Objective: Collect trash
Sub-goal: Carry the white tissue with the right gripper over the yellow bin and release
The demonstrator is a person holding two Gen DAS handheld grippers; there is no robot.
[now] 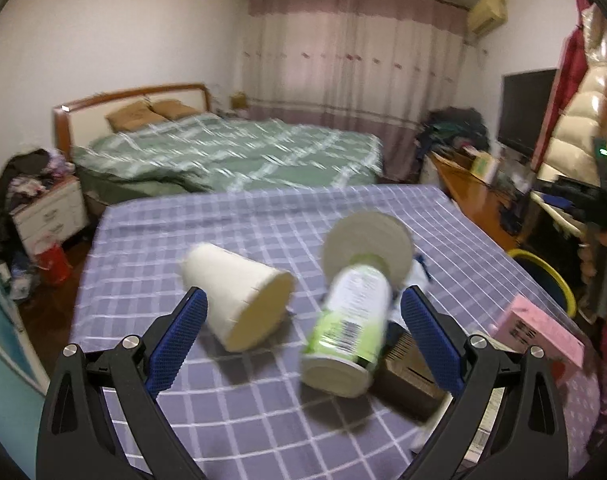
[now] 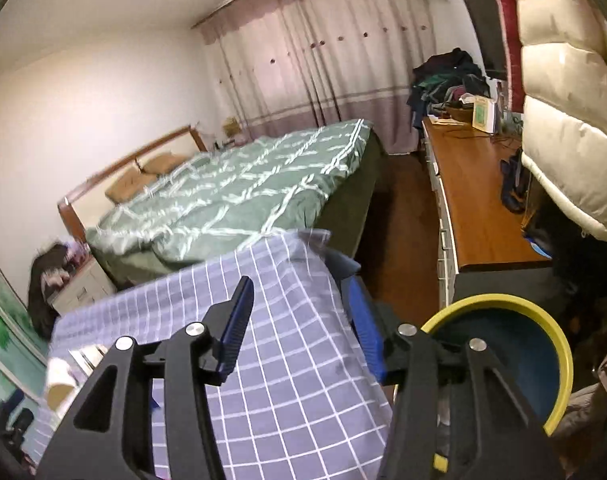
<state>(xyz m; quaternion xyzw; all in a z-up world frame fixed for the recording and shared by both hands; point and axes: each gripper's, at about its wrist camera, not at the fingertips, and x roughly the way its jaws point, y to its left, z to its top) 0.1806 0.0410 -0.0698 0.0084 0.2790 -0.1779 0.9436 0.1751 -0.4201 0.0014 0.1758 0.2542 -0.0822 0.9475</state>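
Left gripper (image 1: 303, 320) spread wide, empty, above a purple checked tablecloth (image 1: 151, 240); green-labelled can (image 1: 349, 324) and paper cup (image 1: 239, 296) lying between its fingers. Right gripper (image 2: 299, 320) parted, holding nothing, beside a yellow-rimmed bin (image 2: 559, 344), contents blurred.

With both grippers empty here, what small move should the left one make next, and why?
Probably ease the left gripper forward and close on the green-labelled bottle. It lies on its side on the checked cloth, nearer the right finger, jaws open. The yellow-rimmed bin waits beside the table.
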